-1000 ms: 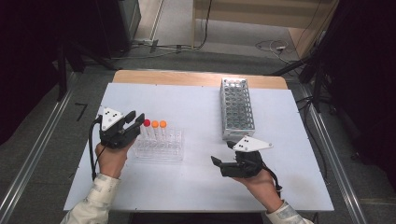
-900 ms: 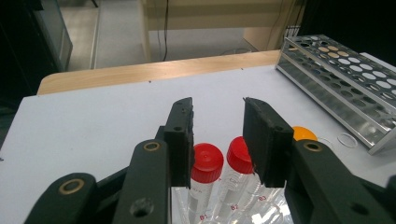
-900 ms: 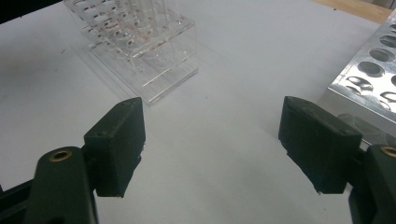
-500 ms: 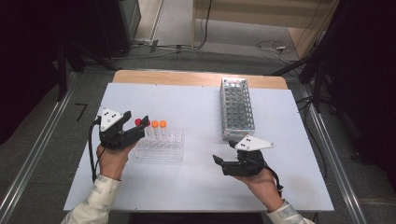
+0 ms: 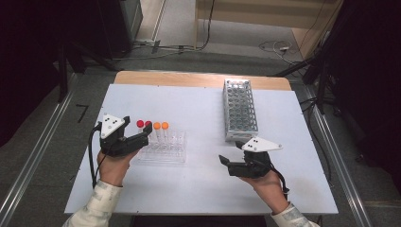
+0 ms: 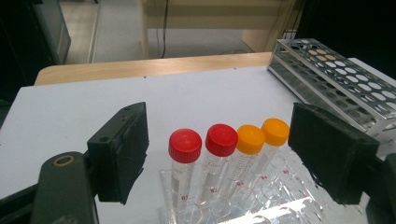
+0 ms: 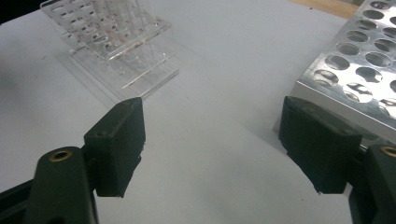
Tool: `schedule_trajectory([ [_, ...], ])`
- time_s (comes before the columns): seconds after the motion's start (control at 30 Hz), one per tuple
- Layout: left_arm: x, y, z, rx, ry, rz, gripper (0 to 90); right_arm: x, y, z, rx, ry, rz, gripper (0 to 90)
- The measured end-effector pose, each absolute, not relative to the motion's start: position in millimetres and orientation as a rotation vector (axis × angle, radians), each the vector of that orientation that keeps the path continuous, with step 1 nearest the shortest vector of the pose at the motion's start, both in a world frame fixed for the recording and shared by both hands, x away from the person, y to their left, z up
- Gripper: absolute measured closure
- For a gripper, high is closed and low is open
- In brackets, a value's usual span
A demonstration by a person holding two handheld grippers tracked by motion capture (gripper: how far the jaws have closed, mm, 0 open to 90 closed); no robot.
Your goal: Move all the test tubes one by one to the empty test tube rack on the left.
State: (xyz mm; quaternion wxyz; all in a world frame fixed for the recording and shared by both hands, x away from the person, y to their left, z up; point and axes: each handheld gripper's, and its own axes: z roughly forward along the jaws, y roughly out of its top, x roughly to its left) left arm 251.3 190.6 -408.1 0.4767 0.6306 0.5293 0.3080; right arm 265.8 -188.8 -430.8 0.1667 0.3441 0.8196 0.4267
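Two wide-open grippers, four capped tubes ahead of the left one.
Left gripper (image 6: 217, 154) jaws gape around red-capped tubes (image 6: 203, 142) and orange-capped tubes (image 6: 264, 135) upright in the clear rack (image 5: 163, 149); right gripper (image 7: 212, 144) hovers spread between clear rack and metal rack (image 7: 364, 60).

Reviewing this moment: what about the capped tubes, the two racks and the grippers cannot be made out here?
- Red markings on the tubes: too small and blurred in the left gripper view.
- Clear rack: front cut off by the bottom edge there.
- Metal rack: far end cut off by the right gripper view's edge.
- Tube caps: cut off by that view's top edge.
- Left gripper: in the high view, whether it touches the tubes is unclear.
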Motion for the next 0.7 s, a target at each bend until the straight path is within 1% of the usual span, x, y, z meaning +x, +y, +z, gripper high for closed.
schedule_trajectory([
  [0.7,229.5,189.2,-411.2,1.568,1.266,0.745,17.1,265.1,-222.6,-429.7,1.048,2.236,1.216,21.4],
])
